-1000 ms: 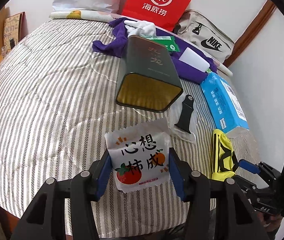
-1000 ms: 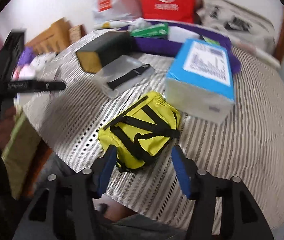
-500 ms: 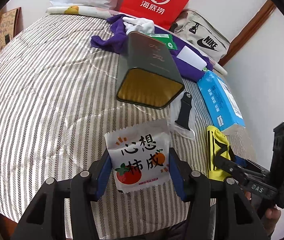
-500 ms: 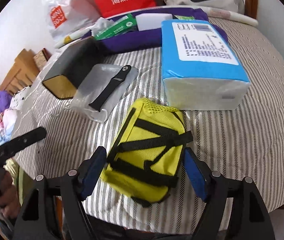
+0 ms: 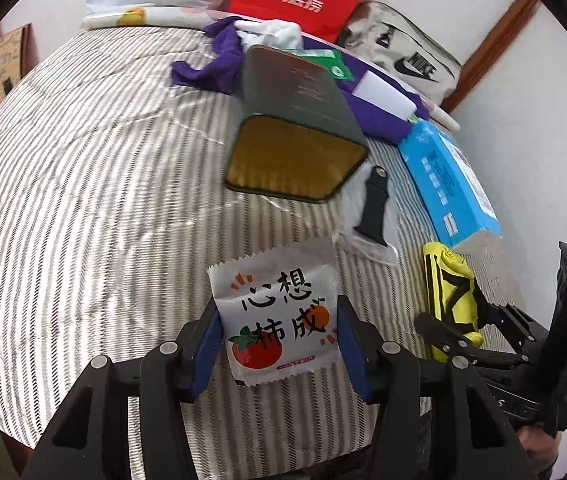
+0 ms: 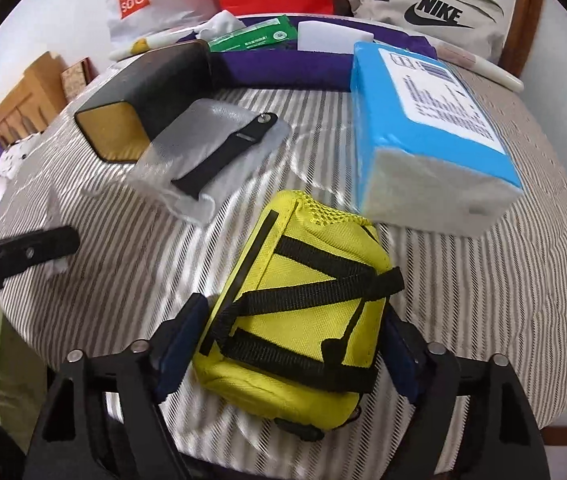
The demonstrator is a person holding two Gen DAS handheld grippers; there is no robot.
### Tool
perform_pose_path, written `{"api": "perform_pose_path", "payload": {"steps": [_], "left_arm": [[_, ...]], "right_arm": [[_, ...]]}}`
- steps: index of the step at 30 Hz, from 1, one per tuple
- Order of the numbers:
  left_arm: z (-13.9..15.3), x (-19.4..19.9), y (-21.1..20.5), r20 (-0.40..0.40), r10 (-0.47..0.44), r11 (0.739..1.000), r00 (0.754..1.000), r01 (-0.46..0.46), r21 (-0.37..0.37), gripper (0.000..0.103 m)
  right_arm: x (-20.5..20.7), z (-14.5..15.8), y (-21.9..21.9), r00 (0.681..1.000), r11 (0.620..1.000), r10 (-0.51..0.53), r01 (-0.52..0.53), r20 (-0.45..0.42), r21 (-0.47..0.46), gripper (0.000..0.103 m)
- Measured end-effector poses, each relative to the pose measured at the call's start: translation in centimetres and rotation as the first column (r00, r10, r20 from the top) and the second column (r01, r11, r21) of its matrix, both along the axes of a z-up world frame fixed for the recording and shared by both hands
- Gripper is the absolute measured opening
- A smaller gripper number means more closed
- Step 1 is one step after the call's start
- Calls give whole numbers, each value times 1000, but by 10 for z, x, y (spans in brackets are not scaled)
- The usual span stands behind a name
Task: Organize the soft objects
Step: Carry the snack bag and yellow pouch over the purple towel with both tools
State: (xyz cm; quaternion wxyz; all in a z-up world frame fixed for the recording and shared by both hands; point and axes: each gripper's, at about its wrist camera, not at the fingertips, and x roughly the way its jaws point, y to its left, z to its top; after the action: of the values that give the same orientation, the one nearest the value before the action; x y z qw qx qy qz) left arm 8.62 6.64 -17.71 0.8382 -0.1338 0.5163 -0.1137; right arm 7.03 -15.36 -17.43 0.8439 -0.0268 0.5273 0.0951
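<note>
While clamped in right tongs (image 6: 283,344), yellow pouch (image 6: 299,308) points away, lengthwise.

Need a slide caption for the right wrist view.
Right claw straddling a yellow pouch on the striped bedspread, blue tissue pack behind.

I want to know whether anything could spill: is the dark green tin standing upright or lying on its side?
Lying on its side. The dark green tin rests lengthwise on the striped bedcover, its gold end facing the camera.
</note>
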Motion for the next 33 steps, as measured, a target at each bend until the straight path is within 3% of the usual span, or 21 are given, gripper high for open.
{"api": "perform_pose_path", "payload": {"steps": [5, 16, 25, 33], "left_arm": [[0, 1, -13, 7, -18, 998, 1000, 18, 56, 52], [9, 2, -15, 9, -6, 994, 1000, 5, 107, 51], [42, 9, -13, 29, -28, 999, 999, 27, 42, 51], [70, 29, -16, 54, -62, 998, 997, 63, -12, 51]], "right_arm": [[-12, 3, -25, 1000, 1000, 7, -7, 9, 7, 74], [-16, 13, -62, 999, 998, 30, -31, 35, 48, 67], [-12, 36, -68, 993, 983, 100, -108, 59, 147, 65], [-9, 74, -66, 974, 950, 173, -203, 144, 236, 65]]}}
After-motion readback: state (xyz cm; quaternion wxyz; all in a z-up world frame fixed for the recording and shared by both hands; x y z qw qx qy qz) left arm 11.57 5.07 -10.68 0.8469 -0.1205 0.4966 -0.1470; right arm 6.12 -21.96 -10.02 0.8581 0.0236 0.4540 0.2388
